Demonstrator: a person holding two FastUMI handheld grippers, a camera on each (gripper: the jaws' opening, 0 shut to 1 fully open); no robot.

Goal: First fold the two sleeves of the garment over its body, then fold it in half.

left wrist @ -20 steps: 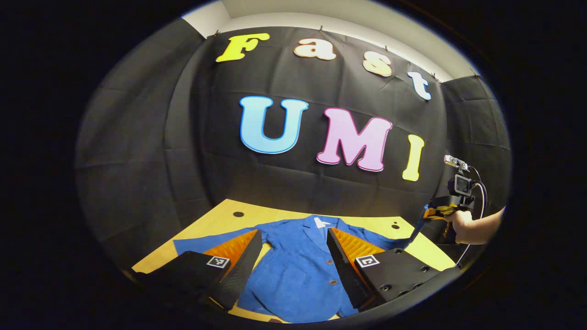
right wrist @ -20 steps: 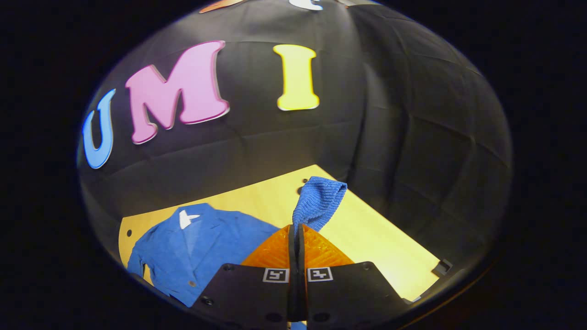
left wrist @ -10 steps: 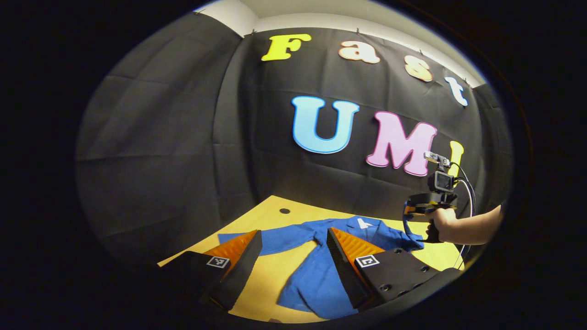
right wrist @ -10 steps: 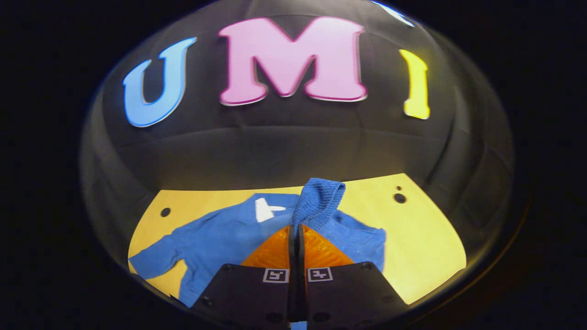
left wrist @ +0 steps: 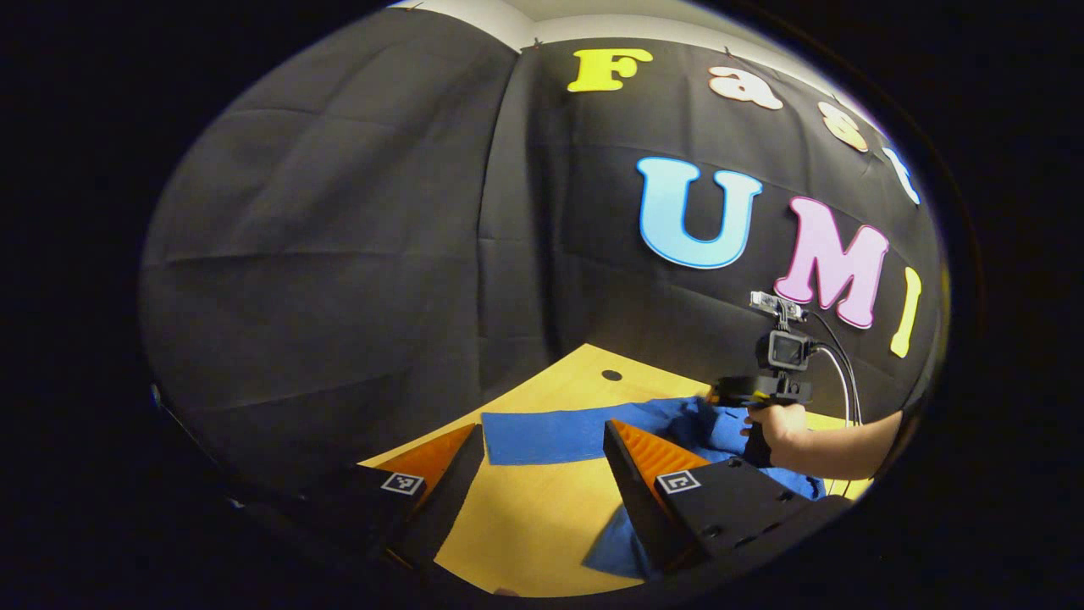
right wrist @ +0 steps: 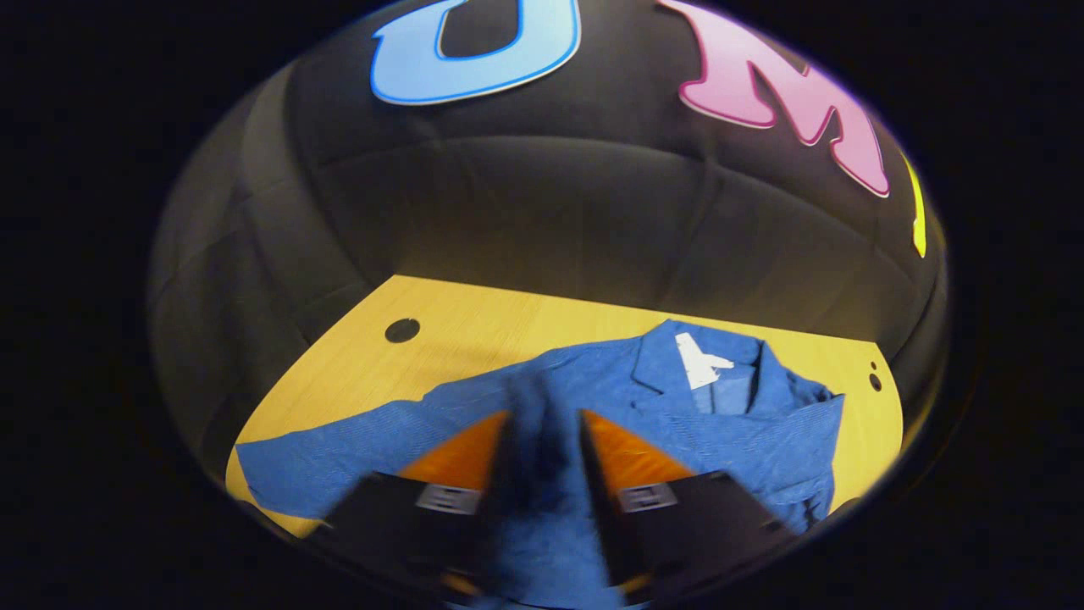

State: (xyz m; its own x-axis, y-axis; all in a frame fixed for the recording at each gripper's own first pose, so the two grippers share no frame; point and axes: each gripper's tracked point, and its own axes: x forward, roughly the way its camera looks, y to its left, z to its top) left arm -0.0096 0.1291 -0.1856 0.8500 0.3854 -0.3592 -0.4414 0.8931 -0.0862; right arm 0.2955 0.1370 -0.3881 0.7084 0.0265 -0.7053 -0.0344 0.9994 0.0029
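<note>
Left gripper (left wrist: pixel 542 474) held low over bare wooden table (left wrist: pixel 525 517), fingers spread wide, nothing between them. Beyond its tips, blue jacket (left wrist: pixel 559 434) spread on that table, one sleeve (left wrist: pixel 542 436) stretched flat toward the left. Farther right, a hand (left wrist: pixel 775 428) gripping the right gripper's handle above the jacket. In the right gripper view, right gripper (right wrist: pixel 546 462) blurred, fingers parted with blue cloth between them; whether pinched, cannot tell. Collar (right wrist: pixel 703 373) with white tag (right wrist: pixel 699 363) at right.
</note>
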